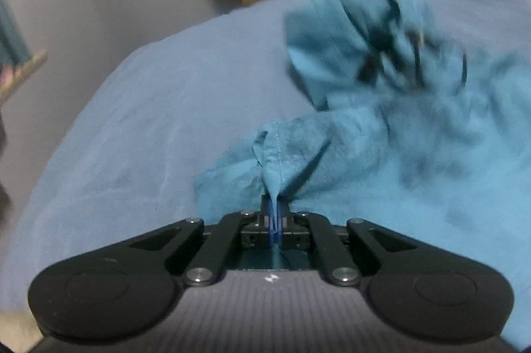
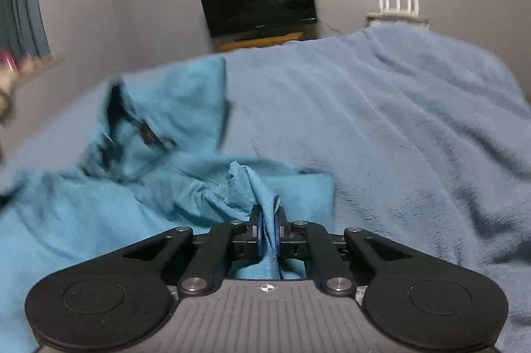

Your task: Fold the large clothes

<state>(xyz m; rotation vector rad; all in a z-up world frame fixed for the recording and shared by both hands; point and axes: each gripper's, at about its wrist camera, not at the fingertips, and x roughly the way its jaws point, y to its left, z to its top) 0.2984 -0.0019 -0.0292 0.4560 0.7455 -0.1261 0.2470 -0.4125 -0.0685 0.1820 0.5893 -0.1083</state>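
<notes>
Left wrist view: left gripper [image 1: 275, 213] pinches teal shirt [image 1: 381, 133] hem. Right gripper [image 2: 268, 226] clamps a fold too (blanket [image 2: 415, 127] underneath). Shirt's dark print too blurred to read.

The teal garment [image 1: 381, 60] is motion-blurred; its dark print cannot be read

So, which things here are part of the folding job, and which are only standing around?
Job:
- teal garment
- left gripper, shut on its fabric
- right gripper, shut on its fabric
- blue blanket underneath

Not part of it:
- dark screen
- white router
- curtain
</notes>
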